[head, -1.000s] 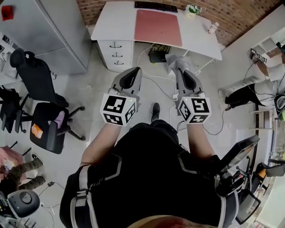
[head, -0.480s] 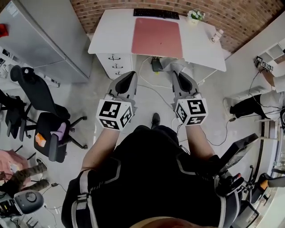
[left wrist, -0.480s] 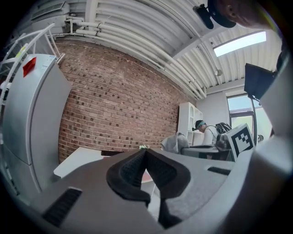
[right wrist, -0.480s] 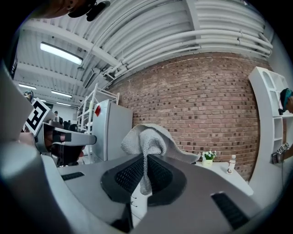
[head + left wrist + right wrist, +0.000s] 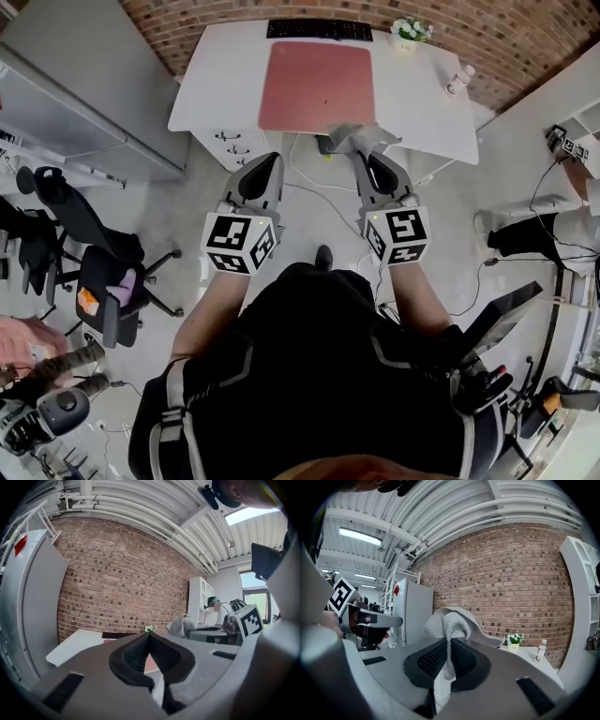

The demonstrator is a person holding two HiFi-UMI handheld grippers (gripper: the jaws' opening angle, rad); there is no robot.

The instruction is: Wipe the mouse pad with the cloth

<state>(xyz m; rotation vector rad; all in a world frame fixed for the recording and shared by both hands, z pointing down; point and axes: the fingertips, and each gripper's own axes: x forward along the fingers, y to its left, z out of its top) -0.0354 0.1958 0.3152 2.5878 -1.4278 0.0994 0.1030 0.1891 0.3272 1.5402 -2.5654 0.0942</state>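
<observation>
Cloth (image 5: 452,623): grey terry, bunched, pinched in the right gripper's (image 5: 450,644) jaws.
Mouse pad (image 5: 317,73): dusty pink rectangle, flat on the white table (image 5: 216,80), ahead of both grippers.
Left gripper (image 5: 149,638): jaws pressed together, empty.

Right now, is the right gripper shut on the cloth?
Shut on the cloth: in its own view the right gripper pinches a grey fold between its jaws, the rest bunched above them.

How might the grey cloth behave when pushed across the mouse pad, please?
Probably floppy: the cloth droops around the right tool pinching it. Likely light, since one pinch holds it. Its nubby weave may drag and bunch on the mouse pad.
</observation>
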